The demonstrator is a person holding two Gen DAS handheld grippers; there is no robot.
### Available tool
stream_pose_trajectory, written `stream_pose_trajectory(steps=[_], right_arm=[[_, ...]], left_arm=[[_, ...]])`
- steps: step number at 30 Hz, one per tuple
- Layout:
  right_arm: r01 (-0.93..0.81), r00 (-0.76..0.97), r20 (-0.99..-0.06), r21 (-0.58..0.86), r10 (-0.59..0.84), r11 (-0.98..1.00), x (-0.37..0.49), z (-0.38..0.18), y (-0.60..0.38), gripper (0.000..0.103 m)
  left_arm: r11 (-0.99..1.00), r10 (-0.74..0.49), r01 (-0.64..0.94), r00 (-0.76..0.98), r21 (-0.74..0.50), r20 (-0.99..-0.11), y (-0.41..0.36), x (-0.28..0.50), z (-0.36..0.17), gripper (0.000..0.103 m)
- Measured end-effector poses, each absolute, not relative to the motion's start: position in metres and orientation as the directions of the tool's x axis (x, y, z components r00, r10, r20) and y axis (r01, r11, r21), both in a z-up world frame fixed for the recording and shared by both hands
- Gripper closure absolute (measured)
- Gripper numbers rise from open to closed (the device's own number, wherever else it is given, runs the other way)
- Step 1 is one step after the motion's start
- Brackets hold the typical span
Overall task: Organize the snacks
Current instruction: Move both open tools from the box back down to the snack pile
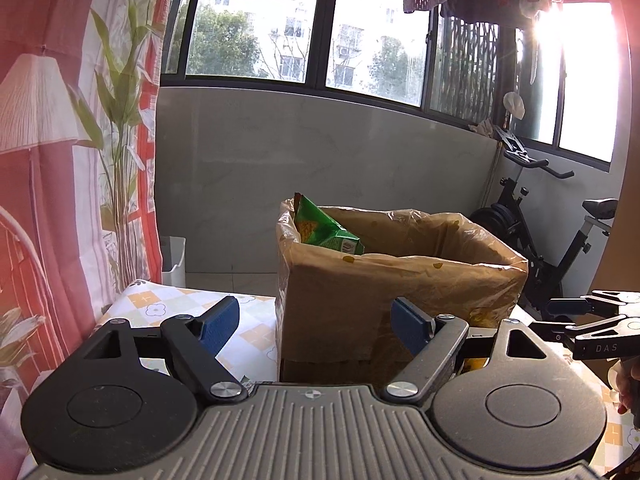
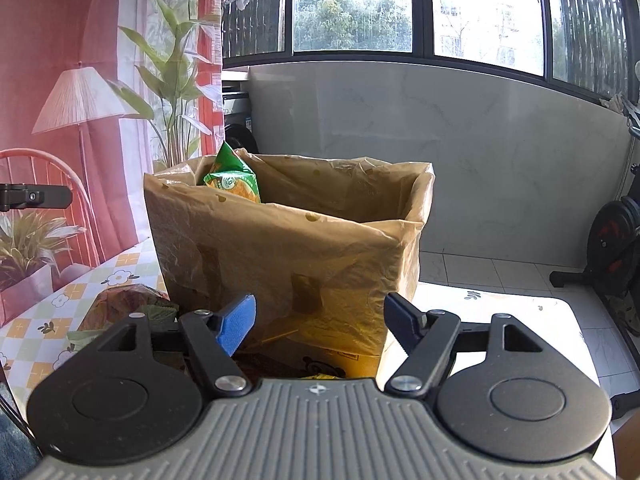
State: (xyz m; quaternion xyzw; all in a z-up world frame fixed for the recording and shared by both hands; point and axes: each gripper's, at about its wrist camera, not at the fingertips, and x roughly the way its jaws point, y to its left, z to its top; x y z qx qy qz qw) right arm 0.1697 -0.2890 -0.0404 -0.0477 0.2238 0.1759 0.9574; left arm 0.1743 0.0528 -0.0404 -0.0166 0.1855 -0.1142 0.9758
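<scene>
A cardboard box lined with a tan plastic bag (image 1: pixel 400 280) (image 2: pixel 288 248) stands on the table. A green snack bag (image 1: pixel 324 228) (image 2: pixel 232 176) leans in its far left corner. My left gripper (image 1: pixel 314 308) is open just short of the box's near wall, nothing between its blue pads. My right gripper (image 2: pixel 320 300) is also open before the box, nothing pressed by its pads. Under it lie a dark reddish snack pack (image 2: pixel 120 304) and a yellow one (image 2: pixel 356 360). At the right edge of the left wrist view, the right gripper's fingers (image 1: pixel 592 320) show.
The table wears a checked flower-print cloth (image 1: pixel 160 308) (image 2: pixel 120 272). A printed red backdrop (image 1: pixel 48 160) hangs along its left side. Beyond the table stand a white bin (image 1: pixel 174 256) and an exercise bike (image 1: pixel 532 216) on the tiled floor under the windows.
</scene>
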Motion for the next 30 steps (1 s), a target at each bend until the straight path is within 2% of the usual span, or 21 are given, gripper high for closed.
stream_pose_trajectory(steps=[8, 15, 23, 30], right_arm=[[-0.35, 0.822, -0.495, -0.052, 0.28, 0.935, 0.157, -0.075, -0.304, 0.029], [-0.335, 0.792, -0.549, -0.027, 0.266, 0.942, 0.152, -0.111, -0.319, 0.029], [-0.328, 0.817, -0.5, 0.007, 0.287, 0.945, 0.156, -0.109, -0.317, 0.029], [-0.259, 0.822, -0.518, 0.031, 0.238, 0.965, 0.191, -0.109, -0.3, 0.029]], left_arm=[[0.977, -0.212, 0.195, 0.901, -0.082, -0.378, 0.063, 0.161, -0.067, 0.019], [0.987, -0.155, 0.125, 0.908, -0.099, -0.389, 0.064, 0.149, -0.092, 0.019], [0.991, -0.119, 0.082, 0.906, -0.108, -0.406, 0.063, 0.139, -0.115, 0.019], [0.992, -0.103, 0.063, 0.907, -0.111, -0.409, 0.064, 0.138, -0.12, 0.019]])
